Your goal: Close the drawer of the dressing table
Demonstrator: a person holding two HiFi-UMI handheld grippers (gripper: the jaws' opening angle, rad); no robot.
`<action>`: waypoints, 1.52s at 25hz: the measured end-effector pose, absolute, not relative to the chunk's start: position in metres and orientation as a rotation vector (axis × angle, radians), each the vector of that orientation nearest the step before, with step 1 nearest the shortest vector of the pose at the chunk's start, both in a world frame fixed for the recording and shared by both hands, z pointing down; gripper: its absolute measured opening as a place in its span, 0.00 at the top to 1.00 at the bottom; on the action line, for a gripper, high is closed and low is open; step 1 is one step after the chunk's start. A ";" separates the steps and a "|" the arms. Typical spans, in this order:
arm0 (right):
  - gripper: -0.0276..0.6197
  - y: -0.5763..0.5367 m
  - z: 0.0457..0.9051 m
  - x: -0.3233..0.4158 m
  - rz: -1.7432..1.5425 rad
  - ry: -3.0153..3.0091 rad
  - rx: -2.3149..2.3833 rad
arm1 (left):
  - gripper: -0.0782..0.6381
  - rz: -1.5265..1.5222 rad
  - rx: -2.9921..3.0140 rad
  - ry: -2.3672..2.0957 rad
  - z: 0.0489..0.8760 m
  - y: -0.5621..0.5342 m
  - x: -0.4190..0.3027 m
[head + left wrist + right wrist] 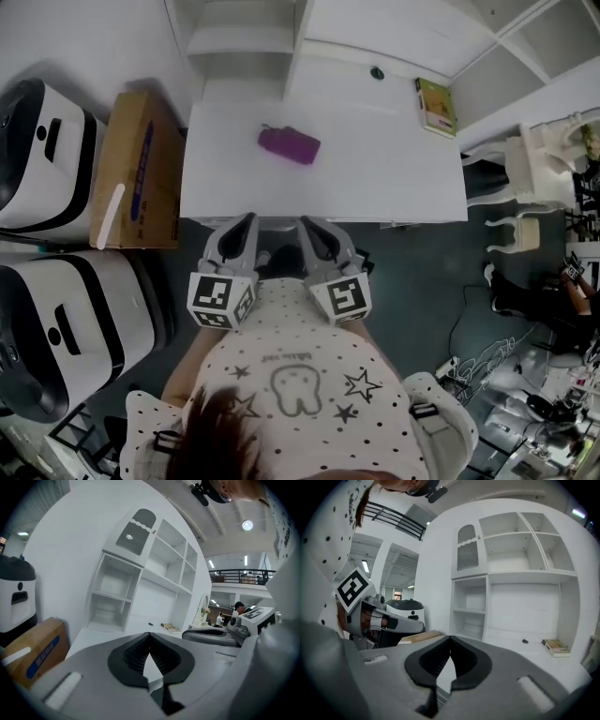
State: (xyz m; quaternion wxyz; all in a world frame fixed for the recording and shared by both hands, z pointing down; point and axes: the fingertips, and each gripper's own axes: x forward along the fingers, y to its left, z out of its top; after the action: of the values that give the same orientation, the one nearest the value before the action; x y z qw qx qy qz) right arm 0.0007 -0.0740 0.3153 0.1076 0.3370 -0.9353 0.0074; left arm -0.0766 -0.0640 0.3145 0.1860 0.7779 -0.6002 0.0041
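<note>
The white dressing table (pixel 394 187) lies straight ahead of me, its top seen from above. Under its front edge (pixel 281 221) I cannot make out a drawer front. My left gripper (pixel 247 221) and my right gripper (pixel 307 225) are held side by side at that front edge, both pointing at the table. The left gripper (pixel 149 633) is shut with nothing between its jaws. The right gripper (pixel 450 638) is shut and empty too. Each gripper view looks over the tabletop to the white shelf unit (pixel 154 573) at the back (pixel 520 569).
A purple pouch (pixel 289 144), a small book (pixel 437 105) and a small dark knob (pixel 377 72) lie on the tabletop. A cardboard box (pixel 141 169) and two white appliances (pixel 42 150) stand at the left. A white chair (pixel 525 164) and floor cables (pixel 497 361) are at the right.
</note>
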 end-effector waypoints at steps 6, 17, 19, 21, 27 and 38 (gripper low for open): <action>0.96 -0.075 0.313 0.014 0.062 -2.720 0.969 | 0.90 -0.013 2.163 -1.681 0.315 -0.068 -0.063; 0.96 -0.076 0.323 0.047 0.001 -2.732 0.799 | 0.90 -0.028 2.127 -1.696 0.321 -0.070 -0.011; 0.96 -0.077 0.323 0.054 0.005 -2.726 0.807 | 0.90 -0.025 2.119 -1.680 0.326 -0.070 -0.004; 0.96 -0.080 0.320 0.059 0.000 -2.710 0.809 | 0.90 -0.038 2.105 -1.685 0.327 -0.071 -0.003; 0.96 -0.088 0.326 0.060 -0.015 -2.715 0.799 | 0.90 -0.068 2.114 -1.708 0.323 -0.080 -0.005; 0.96 -0.101 0.321 0.051 0.029 -2.701 0.848 | 0.90 -0.028 2.157 -1.698 0.314 -0.094 -0.015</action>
State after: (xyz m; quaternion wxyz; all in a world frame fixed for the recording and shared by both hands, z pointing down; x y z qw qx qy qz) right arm 0.0514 -0.1012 0.3214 0.1546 0.2961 -0.9425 0.0102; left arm -0.0148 -0.0944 0.3141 0.1969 0.7704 -0.6063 -0.0099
